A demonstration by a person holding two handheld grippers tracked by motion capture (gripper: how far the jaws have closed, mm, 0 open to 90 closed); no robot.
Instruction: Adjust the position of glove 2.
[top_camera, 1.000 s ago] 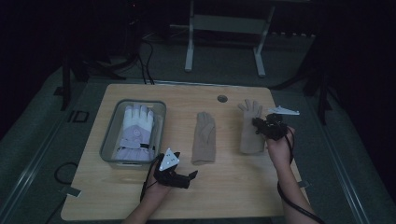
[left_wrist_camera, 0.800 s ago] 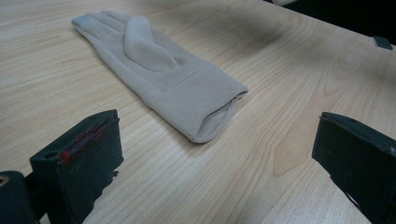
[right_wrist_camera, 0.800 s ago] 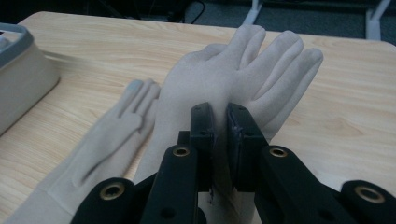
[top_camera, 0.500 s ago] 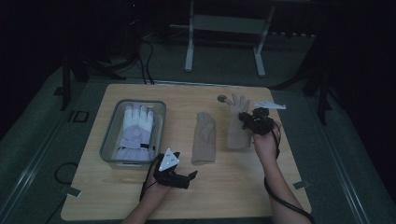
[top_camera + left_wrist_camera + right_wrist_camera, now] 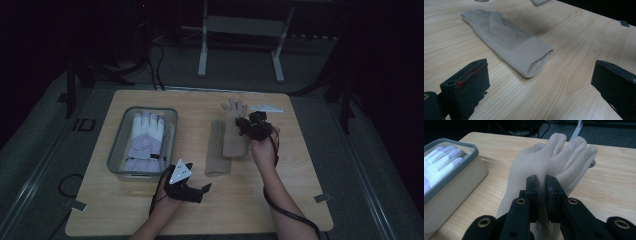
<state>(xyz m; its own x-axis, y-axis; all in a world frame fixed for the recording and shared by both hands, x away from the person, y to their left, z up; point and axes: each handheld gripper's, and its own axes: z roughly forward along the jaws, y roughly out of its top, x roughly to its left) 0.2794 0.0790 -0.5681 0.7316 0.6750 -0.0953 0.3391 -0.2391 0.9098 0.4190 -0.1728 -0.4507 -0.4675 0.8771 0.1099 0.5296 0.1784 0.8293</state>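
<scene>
Dragging risk: right gripper [image 5: 541,187] clamped on thin pinch of beige glove [image 5: 234,131]; fabric may slip out or snag second glove [image 5: 216,150]. Left gripper [image 5: 194,191] jaws apart, idle nr table's [image 5: 300,180] front edge.

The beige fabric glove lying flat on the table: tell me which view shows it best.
The left gripper view: the flat beige fabric glove lies close and sharp there, cuff opening toward the camera. The high view shows that flat beige fabric glove small and dim, beside the other glove.

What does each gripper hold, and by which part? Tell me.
The right gripper pinches a beige glove at its palm edge. The left gripper is open and holds nothing.
</scene>
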